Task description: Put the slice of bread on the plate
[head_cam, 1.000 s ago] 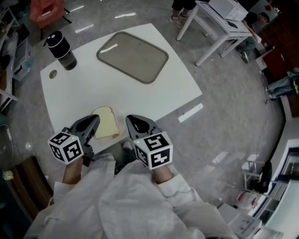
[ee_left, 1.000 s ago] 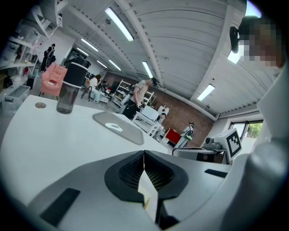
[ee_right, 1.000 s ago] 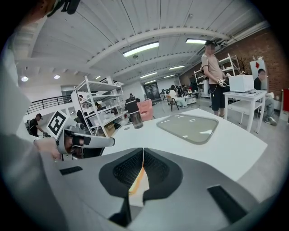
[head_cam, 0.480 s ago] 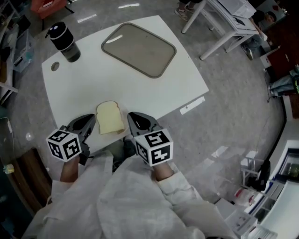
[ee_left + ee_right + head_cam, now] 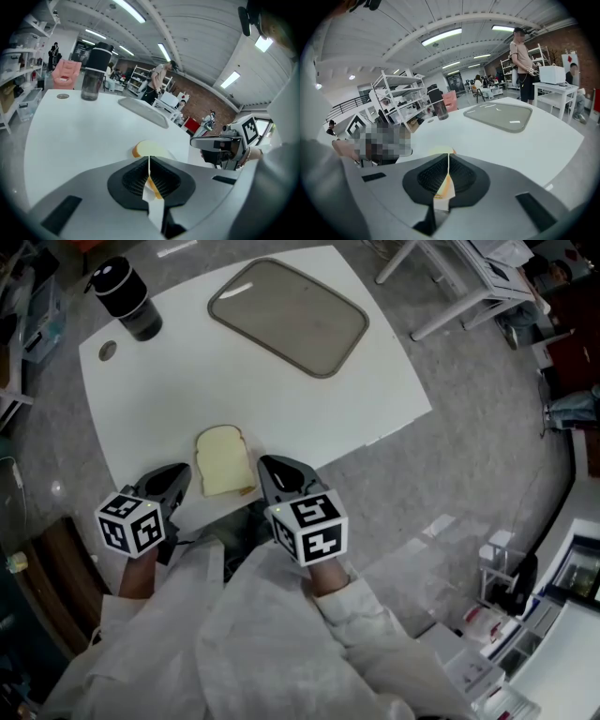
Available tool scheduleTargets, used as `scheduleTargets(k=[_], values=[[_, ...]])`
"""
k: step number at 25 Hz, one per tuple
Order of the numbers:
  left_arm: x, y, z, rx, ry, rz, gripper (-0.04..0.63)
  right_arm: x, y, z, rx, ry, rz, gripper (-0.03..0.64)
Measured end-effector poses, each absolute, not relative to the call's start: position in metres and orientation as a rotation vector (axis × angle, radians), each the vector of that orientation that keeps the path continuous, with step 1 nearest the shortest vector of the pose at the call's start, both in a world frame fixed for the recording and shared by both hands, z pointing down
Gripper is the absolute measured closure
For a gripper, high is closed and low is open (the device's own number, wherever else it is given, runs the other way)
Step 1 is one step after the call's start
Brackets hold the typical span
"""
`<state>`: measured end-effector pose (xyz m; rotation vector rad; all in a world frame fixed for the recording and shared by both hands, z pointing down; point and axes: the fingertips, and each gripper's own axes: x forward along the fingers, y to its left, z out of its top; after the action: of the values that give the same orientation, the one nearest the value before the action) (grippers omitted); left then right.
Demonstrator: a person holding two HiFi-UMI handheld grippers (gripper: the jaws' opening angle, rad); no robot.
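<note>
A pale slice of bread lies flat near the front edge of the white table. The plate, a grey rounded tray, rests at the table's far side. My left gripper is shut and empty just left of the bread, over the table's edge. Just right of the bread my right gripper is also shut and empty. In the left gripper view the left gripper points at the bread, with the tray beyond. The right gripper shows a sliver of bread ahead and the tray farther off.
A black bottle stands at the table's far left corner, with a small round disc beside it. A white side table stands on the floor at upper right. A person stands beyond the table in the right gripper view.
The head view has drifted, so the table sits higher and more to the right in frame. Both grippers stay shut on either side of the bread. The bread has not moved.
</note>
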<state>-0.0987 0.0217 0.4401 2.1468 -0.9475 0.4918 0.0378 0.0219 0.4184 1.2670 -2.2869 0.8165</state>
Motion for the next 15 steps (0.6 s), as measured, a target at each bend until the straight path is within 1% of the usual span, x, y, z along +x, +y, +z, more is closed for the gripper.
scheduleTargets(k=[15], values=[[-0.102,0.028,0.478,2.054,-0.937,0.601,0.583,0.037,0.018,0.456,1.188,-2.201,0.869,0.600]])
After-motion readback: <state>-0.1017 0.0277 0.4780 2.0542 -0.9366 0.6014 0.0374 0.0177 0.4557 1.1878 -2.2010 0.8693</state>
